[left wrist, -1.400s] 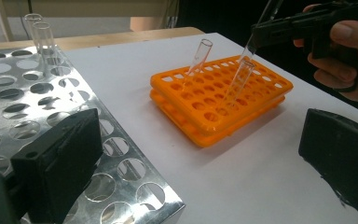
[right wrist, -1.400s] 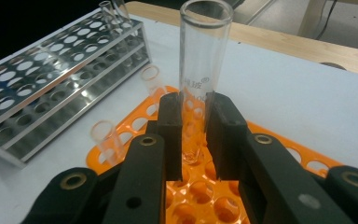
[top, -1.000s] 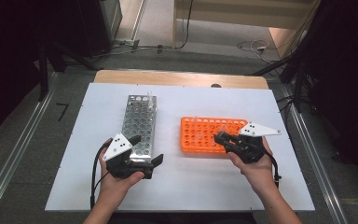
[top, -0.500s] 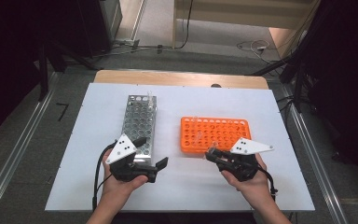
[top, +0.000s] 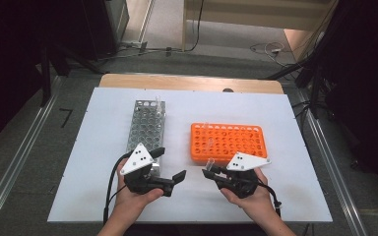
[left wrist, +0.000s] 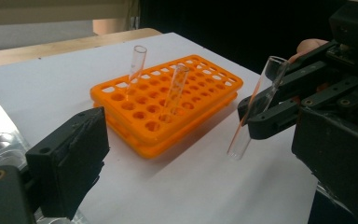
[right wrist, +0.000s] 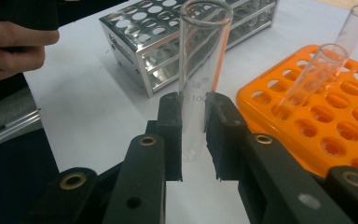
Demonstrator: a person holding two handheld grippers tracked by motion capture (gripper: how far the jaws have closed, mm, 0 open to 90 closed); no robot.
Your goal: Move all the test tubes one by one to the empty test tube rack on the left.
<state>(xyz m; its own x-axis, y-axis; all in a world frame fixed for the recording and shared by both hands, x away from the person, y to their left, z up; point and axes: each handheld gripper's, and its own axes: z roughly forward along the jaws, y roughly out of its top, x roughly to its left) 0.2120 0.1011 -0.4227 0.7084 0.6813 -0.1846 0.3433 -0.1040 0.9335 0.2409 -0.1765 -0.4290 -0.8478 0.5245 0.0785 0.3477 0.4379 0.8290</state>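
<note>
My right gripper (top: 209,172) is shut on a clear glass test tube (top: 209,162), held upright just in front of the orange rack (top: 236,143). The right gripper view shows the tube (right wrist: 201,65) pinched between the two pads at its lower part. Two more tubes (left wrist: 176,88) lean in the orange rack's (left wrist: 200,86) near-left holes. My left gripper (top: 169,164) stands open and holds nothing, in front of the metal rack (top: 145,125), with its jaws toward the right gripper (left wrist: 254,116) and its tube (left wrist: 239,142).
The metal rack (right wrist: 168,42) holds one tube (top: 156,100) at its far end. Both racks stand on a white board (top: 93,147) over a wooden table. A hand (right wrist: 9,46) holding the left gripper shows in the right gripper view. Bare board lies between the two grippers.
My right gripper has come off the orange rack's near edge, moving left and toward me with the tube in it. The left gripper has shifted slightly to the right.
</note>
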